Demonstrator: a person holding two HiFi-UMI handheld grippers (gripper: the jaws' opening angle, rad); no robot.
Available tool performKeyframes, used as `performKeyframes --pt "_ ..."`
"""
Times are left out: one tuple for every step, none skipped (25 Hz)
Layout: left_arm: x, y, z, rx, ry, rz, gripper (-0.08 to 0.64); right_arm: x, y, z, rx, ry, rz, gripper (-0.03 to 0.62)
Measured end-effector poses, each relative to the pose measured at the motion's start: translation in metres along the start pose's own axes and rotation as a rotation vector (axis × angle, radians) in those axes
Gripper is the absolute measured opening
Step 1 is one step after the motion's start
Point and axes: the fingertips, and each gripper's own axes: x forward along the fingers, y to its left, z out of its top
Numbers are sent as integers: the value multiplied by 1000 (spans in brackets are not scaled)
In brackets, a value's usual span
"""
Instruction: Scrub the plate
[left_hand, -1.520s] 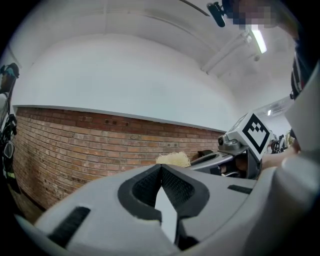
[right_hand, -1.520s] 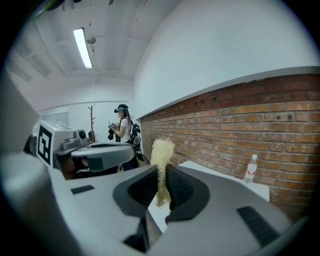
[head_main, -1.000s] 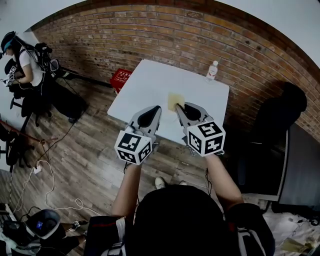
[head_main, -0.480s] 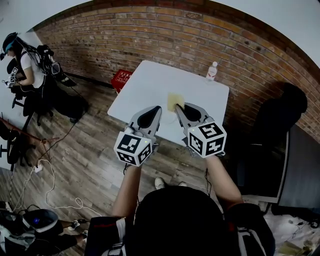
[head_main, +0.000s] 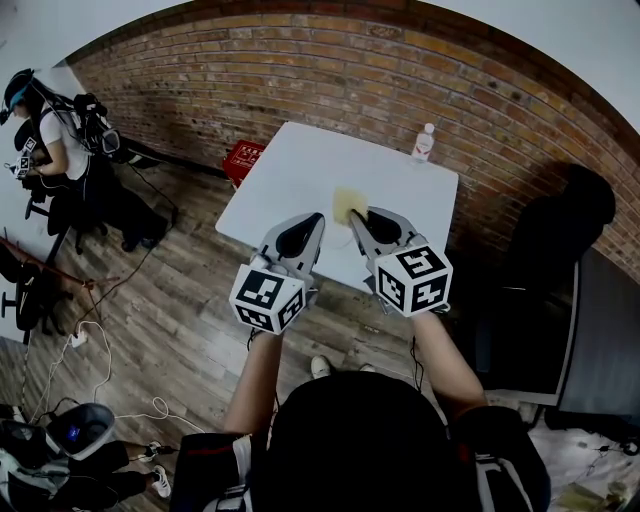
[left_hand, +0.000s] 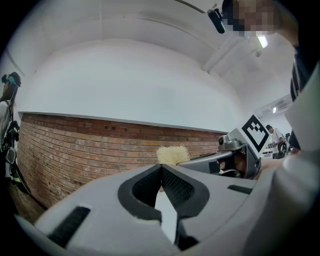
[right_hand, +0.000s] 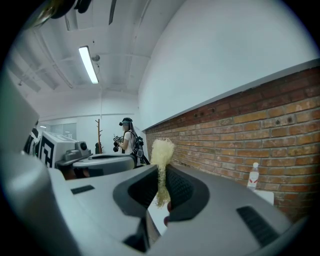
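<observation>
My right gripper (head_main: 352, 214) is shut on a pale yellow scrubbing pad (head_main: 346, 203), which sticks up between its jaws (right_hand: 161, 170) as a thin fibrous sheet (right_hand: 161, 150). Beside it, my left gripper (head_main: 317, 216) is shut with nothing between its jaws (left_hand: 161, 166). Both hang side by side over the near edge of a white table (head_main: 300, 165). The left gripper view shows the pad (left_hand: 171, 155) just past its tips, with the right gripper (left_hand: 235, 152) to the right. No plate shows in any view.
A clear water bottle (head_main: 425, 140) stands at the table's far right corner, near the brick wall. A red crate (head_main: 242, 158) sits on the wooden floor left of the table. Another person (head_main: 45, 130) stands at the far left. A dark chair (head_main: 560, 230) is at the right.
</observation>
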Motion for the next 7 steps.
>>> performKeyframes --pt "1 0 0 1 0 -1 20 1 0 0 -1 -1 0 38" --pt "1 1 -1 2 1 -2 20 2 0 0 -1 -1 0 38" --pt "1 2 -1 3 1 -3 20 3 0 0 -1 -1 0 39" --pt "2 2 -1 3 1 -3 20 4 0 -1 0 0 0 38" --pt "2 3 -1 3 2 -4 20 5 1 -1 1 1 0 38" --pt "2 4 -1 3 2 -5 20 6 1 0 2 1 0 38" --pt "2 5 0 2 2 -5 20 7 2 0 3 2 0 38"
